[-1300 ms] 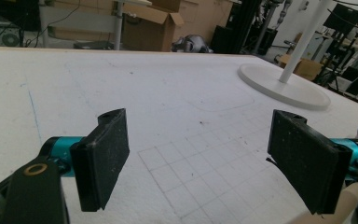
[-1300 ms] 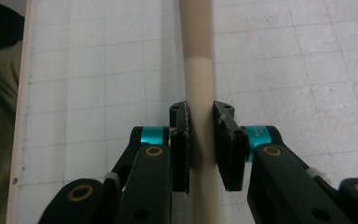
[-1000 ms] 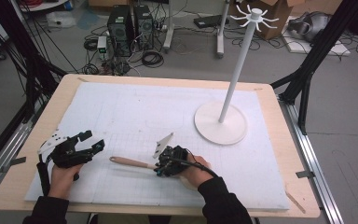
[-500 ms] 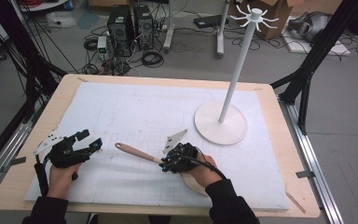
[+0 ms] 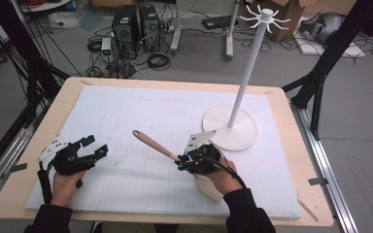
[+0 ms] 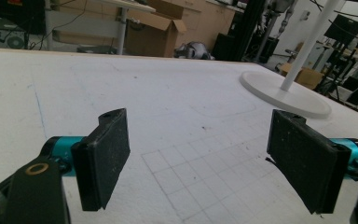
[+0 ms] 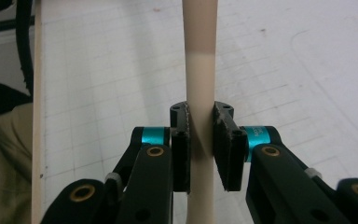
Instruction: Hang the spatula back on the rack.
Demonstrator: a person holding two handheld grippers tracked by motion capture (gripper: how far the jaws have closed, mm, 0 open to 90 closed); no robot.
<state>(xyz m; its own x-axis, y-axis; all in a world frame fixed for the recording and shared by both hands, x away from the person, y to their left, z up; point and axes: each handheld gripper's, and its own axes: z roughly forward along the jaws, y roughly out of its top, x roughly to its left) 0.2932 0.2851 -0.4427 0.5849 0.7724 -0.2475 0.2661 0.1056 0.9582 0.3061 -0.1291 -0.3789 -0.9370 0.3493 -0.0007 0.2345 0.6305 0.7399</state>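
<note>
Item: wooden spatula (image 5: 161, 148), centre frame; looks light, stiff, smooth; best taken mid-handle. Right tongs (image 7: 201, 140) clamped on its handle; left tongs (image 6: 205, 163) apart, empty.

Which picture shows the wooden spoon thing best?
The high view: the whole utensil shows there, its pink-tipped handle slanting up to the left and its pale wide end beside the right hand. The right gripper view has just the handle, clamped in the right claw. The left gripper view catches a pale edge at far right, perhaps it.
</note>
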